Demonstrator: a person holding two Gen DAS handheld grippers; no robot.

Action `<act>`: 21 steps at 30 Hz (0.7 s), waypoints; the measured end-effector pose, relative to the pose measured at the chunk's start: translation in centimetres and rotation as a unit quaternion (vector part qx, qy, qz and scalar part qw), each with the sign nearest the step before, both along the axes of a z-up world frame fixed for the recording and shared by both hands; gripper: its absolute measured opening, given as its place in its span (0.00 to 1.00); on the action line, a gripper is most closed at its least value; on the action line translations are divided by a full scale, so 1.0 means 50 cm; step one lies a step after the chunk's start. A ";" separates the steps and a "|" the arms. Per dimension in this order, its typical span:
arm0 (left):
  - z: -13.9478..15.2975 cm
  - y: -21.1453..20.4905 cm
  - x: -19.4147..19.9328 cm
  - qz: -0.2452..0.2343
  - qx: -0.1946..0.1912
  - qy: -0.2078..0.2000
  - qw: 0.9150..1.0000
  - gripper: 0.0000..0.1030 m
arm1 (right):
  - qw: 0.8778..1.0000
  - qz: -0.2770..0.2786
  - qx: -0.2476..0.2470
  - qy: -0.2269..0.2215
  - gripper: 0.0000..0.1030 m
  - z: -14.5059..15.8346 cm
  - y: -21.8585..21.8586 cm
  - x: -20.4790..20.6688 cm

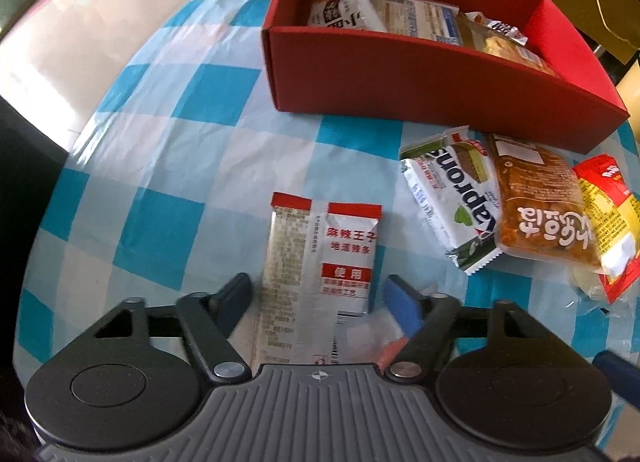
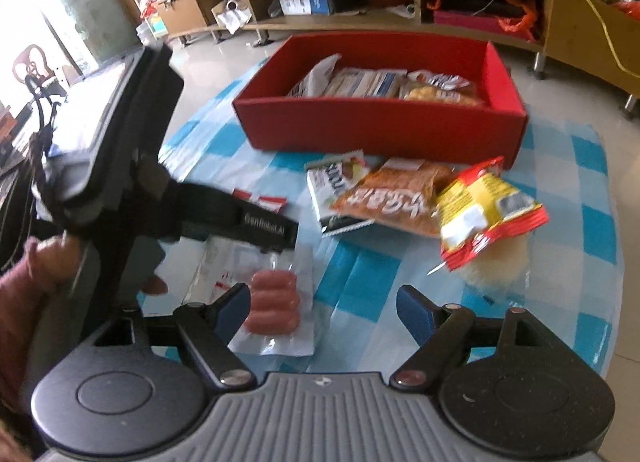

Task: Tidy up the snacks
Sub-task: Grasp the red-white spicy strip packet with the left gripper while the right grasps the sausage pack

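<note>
Snacks are sorted into a red box (image 1: pixel 420 74) at the far side of the counter (image 1: pixel 160 166), which is covered by a blue-and-white check cloth; several packets are already lying inside it. Just in front of the box a loose heap is left: a white wafer packet (image 1: pixel 452 198) reading "Napolitanke" only in part, an orange packet (image 1: pixel 540 210) with white Korean lettering overlapping it, and a yellow-and-red bag (image 2: pixel 488 210) at the end. Nearer, a white packet (image 1: pixel 320 258) with red bands and the characters 麻辣王子 is lying flat, and a clear sausage pack (image 2: pixel 272 302) is beside it.

The pick-up step is judged to be in hand. The left tool (image 1: pixel 320 298) is held over the white packet with its jaws released on either side of it, not yet pressed on. The jaws would need to be brought lower and clenched on the packet. The right tool (image 2: pixel 324 310) is spread wide and nothing is held; the sausage pack is just by its left finger. "GenRobot.AI" is printed on the left tool's arm.
</note>
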State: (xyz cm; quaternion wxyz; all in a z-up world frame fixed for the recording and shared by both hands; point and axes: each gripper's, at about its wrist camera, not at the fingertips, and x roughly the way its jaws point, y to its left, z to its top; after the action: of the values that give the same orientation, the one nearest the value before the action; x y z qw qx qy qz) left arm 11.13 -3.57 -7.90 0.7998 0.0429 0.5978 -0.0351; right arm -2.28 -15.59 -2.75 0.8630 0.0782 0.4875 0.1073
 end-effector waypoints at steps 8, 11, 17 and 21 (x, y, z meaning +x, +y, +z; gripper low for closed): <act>0.009 0.023 -0.016 -0.011 0.009 0.002 1.000 0.60 | 0.999 0.020 -0.011 0.033 0.75 -0.052 0.035 0.001; 0.013 0.038 -0.020 -0.006 0.006 0.003 1.000 0.59 | 0.999 0.034 -0.012 0.030 0.75 -0.061 0.055 0.001; 0.019 0.060 -0.023 0.002 -0.003 0.005 1.000 0.59 | 0.998 0.054 -0.035 0.020 0.75 -0.074 0.092 0.016; 0.014 0.073 -0.022 0.007 0.000 0.011 1.000 0.60 | 0.996 0.071 -0.044 0.026 0.75 -0.091 0.116 0.029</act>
State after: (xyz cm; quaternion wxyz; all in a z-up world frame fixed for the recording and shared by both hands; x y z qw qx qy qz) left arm 10.04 0.10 -7.20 0.7935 0.0379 0.6066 -0.0301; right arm -0.81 -9.79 -7.30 0.8429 0.0077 0.5182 0.1444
